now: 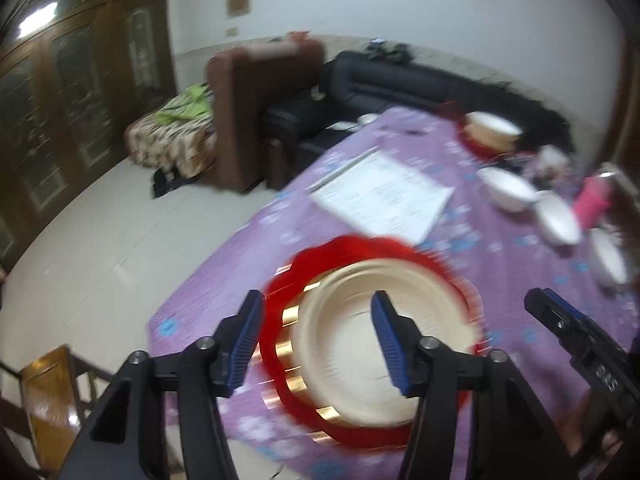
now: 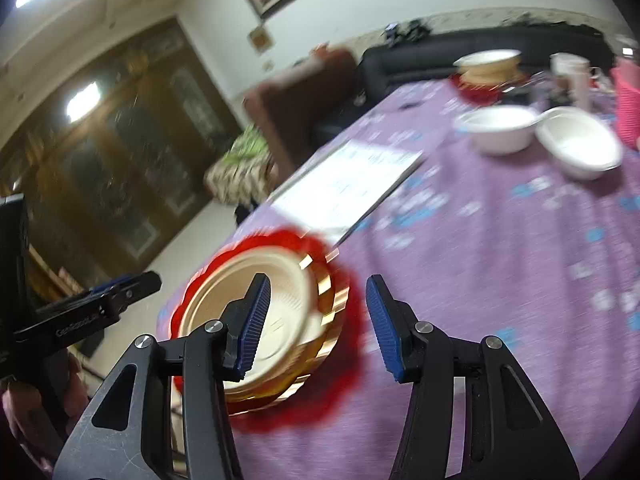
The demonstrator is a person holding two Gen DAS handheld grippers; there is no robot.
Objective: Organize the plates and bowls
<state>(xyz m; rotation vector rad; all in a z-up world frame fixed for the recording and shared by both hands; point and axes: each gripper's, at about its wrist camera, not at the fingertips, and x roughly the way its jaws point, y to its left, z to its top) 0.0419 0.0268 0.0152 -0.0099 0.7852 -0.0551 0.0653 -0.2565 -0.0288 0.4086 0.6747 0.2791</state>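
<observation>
Left gripper (image 1: 318, 336): spread wide, nothing between the blue ribbed pads (image 1: 247, 340); hovering over the near stack, lower centre of the left wrist view. Contact with the stack not evident; motion blur prevents certainty.

Right gripper (image 2: 316, 320): likewise spread and empty, lower centre of the right wrist view, its left finger in front of the stack, its right finger over bare cloth. Also seen as a dark finger at lower right of the left wrist view.

Near stack: cream paper plate (image 1: 384, 344) on top, gold-edged plates (image 2: 332, 312) beneath, red scalloped plate (image 1: 360, 248) at the bottom, largest lowest. Sorted by size, probably for stability. Placed near the table edge, lower centre in both views.

Beyond: white printed sheet (image 1: 384, 192), mid-frame, flat on the purple floral tablecloth (image 2: 500, 280).

Farther: white paper bowls (image 2: 498, 128) loose, upper right of the right wrist view, two touching at the rims; a third visible at right edge of the left wrist view. Not yet nested.

Farthest: second stack (image 1: 492, 132), white bowl on cream and red plates, upper right. Pink basket (image 2: 628, 100) and white mug (image 2: 570, 72) at far right edge.

Judgement: plates largely gathered; bowls outstanding. Both grippers free, likely between placements.
</observation>
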